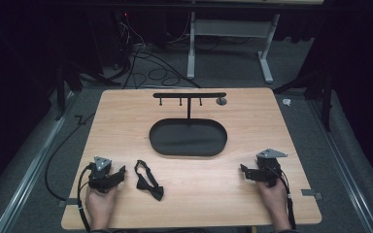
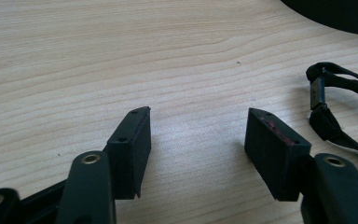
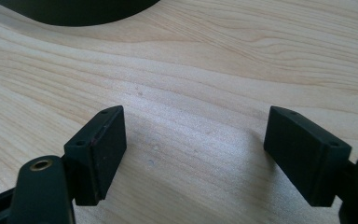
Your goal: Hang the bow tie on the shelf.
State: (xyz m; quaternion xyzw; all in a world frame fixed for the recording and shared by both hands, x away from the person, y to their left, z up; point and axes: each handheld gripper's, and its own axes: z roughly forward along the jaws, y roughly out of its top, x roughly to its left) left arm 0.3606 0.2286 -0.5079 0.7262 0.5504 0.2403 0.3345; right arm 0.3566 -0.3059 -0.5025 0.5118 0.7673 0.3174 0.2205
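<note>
Grippers: two, the left gripper (image 1: 118, 175) and right gripper (image 1: 246, 172), both jaws spread wide, empty. One black fabric bow tie (image 1: 148, 181) lies near the light wooden table's (image 1: 126, 121) front edge, beside the left. One black oval tray (image 1: 188, 138) sits mid-table.

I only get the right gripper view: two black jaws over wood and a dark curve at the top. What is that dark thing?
Observer: An oval black tray, the base of a T-shaped stand with small hooks.
Operator: Anything lying loose?
Observer: A black bow tie, on the table right of the left gripper.
Operator: Is it held?
Observer: No, those jaws are open over bare wood.
</note>
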